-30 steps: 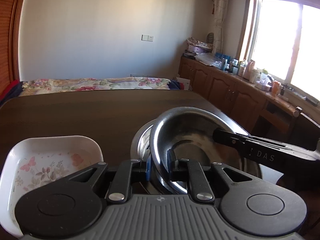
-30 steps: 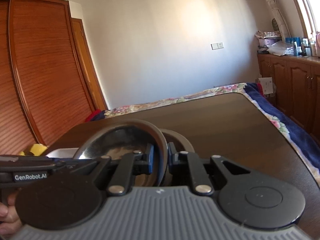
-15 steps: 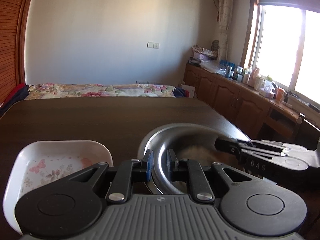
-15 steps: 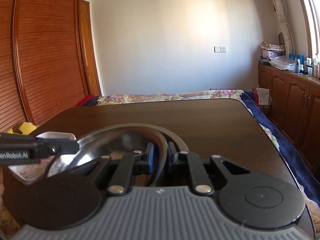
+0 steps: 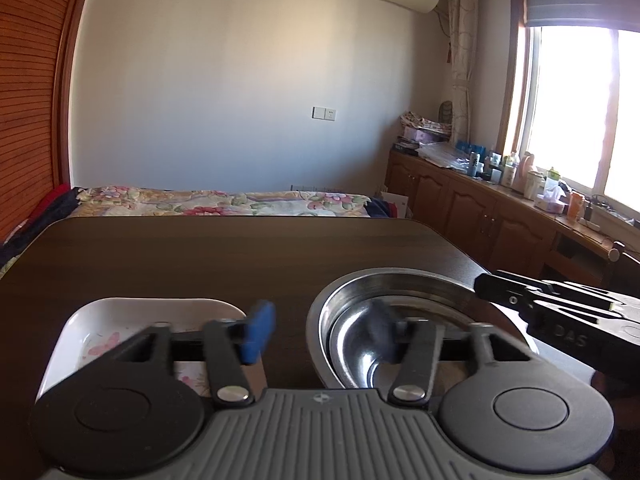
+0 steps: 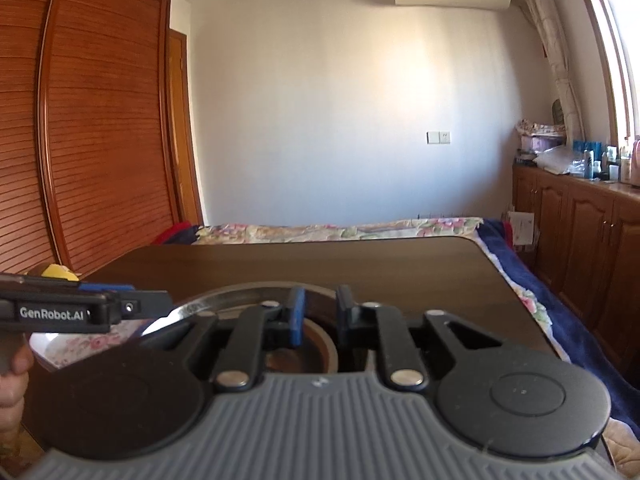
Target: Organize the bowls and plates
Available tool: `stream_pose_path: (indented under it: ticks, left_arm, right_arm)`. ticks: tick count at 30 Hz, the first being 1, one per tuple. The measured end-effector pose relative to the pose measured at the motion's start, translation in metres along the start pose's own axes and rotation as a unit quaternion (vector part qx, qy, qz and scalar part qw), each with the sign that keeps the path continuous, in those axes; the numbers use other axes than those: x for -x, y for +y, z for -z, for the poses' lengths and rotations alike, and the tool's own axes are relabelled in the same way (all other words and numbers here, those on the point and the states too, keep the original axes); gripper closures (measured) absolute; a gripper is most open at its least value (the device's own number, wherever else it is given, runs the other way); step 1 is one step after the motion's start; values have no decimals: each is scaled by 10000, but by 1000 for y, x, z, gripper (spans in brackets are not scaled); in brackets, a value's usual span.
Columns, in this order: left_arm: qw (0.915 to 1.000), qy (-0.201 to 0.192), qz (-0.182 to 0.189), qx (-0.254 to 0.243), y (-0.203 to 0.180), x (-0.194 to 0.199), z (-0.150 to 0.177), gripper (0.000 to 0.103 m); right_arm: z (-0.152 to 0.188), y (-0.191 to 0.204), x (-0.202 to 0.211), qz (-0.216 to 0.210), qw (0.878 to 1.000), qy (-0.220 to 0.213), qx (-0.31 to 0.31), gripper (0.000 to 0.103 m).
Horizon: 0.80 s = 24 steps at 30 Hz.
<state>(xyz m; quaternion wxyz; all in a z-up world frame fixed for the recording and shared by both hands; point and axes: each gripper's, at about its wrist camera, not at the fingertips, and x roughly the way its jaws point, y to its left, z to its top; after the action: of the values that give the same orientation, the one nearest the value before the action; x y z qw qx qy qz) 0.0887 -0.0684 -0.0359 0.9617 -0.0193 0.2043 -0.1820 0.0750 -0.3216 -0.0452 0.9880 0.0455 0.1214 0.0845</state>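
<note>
Left tool (image 5: 320,334) jaws spread wide, gripping nothing; its blue-padded finger (image 5: 259,330) sits over the gap between the dishes, the other finger blurred above the bowl. At 5 o'clock on the dark wood worktop (image 5: 224,256): round stainless steel bowls (image 5: 360,332), one nested inside another, nothing else inside that can be made out. At 7 o'clock, just beside them and not touching: white rounded-square plate with pink flower and butterfly print (image 5: 104,332), bare of food. Right tool (image 6: 318,314) part open, jaws straddling the steel bowls' near rim without visibly pinching it; in the left view it reaches in from 3 o'clock over the bowls' edge. A person's hand (image 6: 12,376) shows at 8 o'clock in the right view. Beyond the worktop at 12 o'clock: floral-covered bed (image 5: 224,202). At 2 o'clock: wooden cabinets with cluttered bottles (image 5: 500,200).
</note>
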Motion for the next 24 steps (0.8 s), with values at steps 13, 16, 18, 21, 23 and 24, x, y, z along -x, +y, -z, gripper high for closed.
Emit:
stream_pose_path:
  ticks: [13, 16, 18, 21, 23, 24]
  left_arm:
    - [9997, -52, -140, -194, -8, -5, 16, 9]
    - [9997, 6, -82, -241, -10, -6, 18, 12]
    - [9996, 54, -33, -271, -12, -6, 20, 19]
    - [9995, 130, 8, -283, -12, -8, 21, 30]
    - [9995, 169, 22, -283, -12, -9, 23, 37]
    - [9994, 187, 31, -283, -12, -9, 24, 41]
  right_arm:
    - [15, -18, -15, 10, 9995, 33, -301, 23]
    - [13, -18, -15, 15, 9994, 59, -341, 22]
    - [15, -17, -16, -10, 9991, 131, -395, 22]
    - [19, -16, -17, -3, 9989, 226, -404, 22]
    - [23, -14, -18, 14, 9987, 275, -421, 25]
    - [25, -12, -18, -17, 9986, 294, -446, 27]
